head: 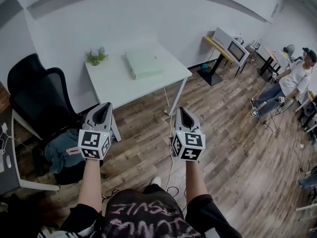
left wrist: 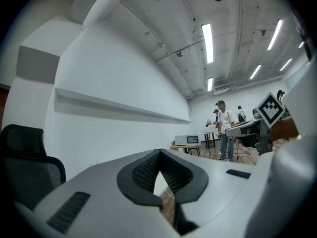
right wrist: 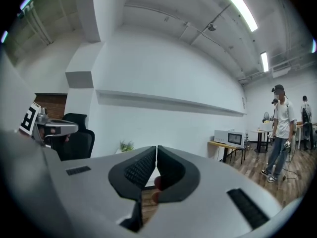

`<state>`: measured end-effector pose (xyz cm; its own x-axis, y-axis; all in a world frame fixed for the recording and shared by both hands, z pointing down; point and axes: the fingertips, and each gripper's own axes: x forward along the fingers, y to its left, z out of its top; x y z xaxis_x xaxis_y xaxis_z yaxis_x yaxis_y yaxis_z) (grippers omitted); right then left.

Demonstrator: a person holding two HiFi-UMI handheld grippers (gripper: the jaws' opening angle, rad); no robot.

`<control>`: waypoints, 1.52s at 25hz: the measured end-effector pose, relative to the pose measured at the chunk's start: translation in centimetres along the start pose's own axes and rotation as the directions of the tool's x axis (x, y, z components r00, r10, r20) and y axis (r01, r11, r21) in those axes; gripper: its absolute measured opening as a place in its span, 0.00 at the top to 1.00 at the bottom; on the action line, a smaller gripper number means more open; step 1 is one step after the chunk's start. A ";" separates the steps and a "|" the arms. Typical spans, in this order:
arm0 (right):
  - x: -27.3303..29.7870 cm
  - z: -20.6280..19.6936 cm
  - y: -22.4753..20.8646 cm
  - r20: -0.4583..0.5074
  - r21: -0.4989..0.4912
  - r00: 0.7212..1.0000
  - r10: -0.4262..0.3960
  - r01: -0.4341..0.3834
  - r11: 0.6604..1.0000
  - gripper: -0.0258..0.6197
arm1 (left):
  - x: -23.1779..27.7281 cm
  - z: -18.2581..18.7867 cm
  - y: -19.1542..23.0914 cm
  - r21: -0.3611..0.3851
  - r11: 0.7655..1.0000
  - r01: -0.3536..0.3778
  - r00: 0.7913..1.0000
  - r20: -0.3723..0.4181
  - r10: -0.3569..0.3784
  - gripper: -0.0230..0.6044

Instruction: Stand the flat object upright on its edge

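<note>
The flat object is a pale green box (head: 143, 64) lying flat on a white table (head: 114, 86) against the far wall. My left gripper (head: 105, 106) and right gripper (head: 181, 110) are held side by side over the wooden floor, well short of the table, both pointing toward it. In the left gripper view the left gripper (left wrist: 158, 152) has its jaws closed together with nothing between them. The right gripper (right wrist: 156, 150) in its own view is likewise shut and empty. Neither touches the box.
A small potted plant (head: 96, 56) stands at the table's back left corner. A black office chair (head: 37, 95) with clothes on it stands left of the table. Cables run across the floor under the table. A person (head: 292, 81) sits far right, near a white appliance (head: 230, 44).
</note>
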<state>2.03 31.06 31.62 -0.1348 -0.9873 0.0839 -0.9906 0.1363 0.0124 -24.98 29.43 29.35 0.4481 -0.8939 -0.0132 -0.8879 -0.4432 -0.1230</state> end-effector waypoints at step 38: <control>17.6 -3.1 -13.9 -0.041 0.020 0.993 0.111 -0.110 0.994 0.92 | 20.6 -2.6 -2.7 0.017 0.996 -0.089 0.994 -0.059 0.090 0.94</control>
<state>13.49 12.04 35.98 -0.2426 -0.9619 0.1258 -0.9700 0.2425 -0.0166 -13.65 12.02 31.96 0.3595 -0.9325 0.0347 -0.9224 -0.3607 -0.1382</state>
